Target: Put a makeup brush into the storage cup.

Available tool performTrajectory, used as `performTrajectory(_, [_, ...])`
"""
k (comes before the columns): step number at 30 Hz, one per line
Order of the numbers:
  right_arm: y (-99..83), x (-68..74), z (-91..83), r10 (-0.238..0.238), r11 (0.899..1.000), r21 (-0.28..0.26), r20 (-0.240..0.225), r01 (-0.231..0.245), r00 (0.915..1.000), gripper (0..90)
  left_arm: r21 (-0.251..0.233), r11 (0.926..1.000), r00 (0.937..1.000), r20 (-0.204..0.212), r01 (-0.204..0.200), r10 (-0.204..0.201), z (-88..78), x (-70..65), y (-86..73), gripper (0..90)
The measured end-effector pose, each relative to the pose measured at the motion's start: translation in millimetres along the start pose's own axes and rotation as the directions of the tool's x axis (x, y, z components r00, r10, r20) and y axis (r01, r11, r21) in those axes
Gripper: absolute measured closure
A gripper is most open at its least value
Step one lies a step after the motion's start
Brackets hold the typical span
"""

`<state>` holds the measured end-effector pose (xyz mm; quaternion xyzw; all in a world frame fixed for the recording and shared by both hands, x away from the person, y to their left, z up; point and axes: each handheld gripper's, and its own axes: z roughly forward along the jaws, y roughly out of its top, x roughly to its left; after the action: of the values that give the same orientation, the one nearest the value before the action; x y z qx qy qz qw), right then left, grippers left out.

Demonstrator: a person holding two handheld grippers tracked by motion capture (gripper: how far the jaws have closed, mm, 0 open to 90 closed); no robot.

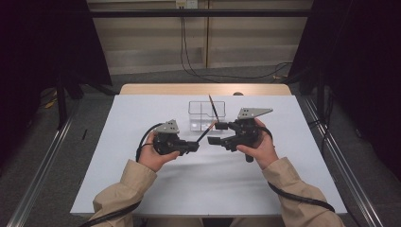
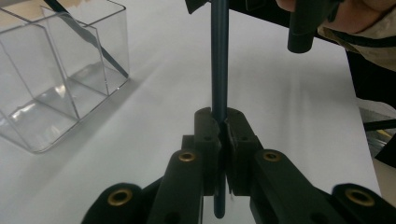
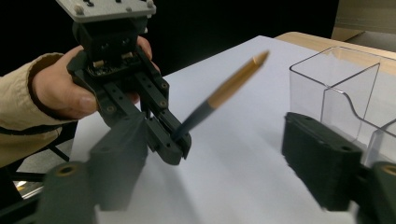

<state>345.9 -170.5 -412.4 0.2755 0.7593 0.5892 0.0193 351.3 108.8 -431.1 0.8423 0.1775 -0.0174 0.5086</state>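
Beside the clear organizer, left hand-held gripper clamps a pen (right hand-held gripper gapes empty).

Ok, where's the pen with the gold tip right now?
The pen is clamped in the left gripper, angled toward the right gripper, just in front of the clear box.

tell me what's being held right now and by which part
The left gripper is shut on a dark pen, clamping it near its dark lower end; the gold-tipped end points free. The right gripper is open around it, holding nothing.
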Motion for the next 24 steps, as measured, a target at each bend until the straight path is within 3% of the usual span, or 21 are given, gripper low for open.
performTrajectory(6, [0.4,-0.6,-1.8,-0.007,1.0,0.015,0.0,0.007,1.0,51.3,-0.004,0.9999,0.9999,0.002,-0.01,0.01,5.8,-2.7,3.7,85.3])
performTrajectory(12, [-0.4,-1.2,-1.9,-0.006,1.0,0.02,-0.006,0.006,1.0,68.1,-0.007,1.0,0.9999,0.011,-0.005,0.005,11.2,-3.5,3.3,85.2])
performTrajectory(24, [4.6,-0.7,0.8,0.04,0.999,0.01,-0.049,-0.039,0.998,78.0,-0.018,0.9998,0.9996,0.027,0.008,-0.007,15.6,-4.8,1.8,85.1])
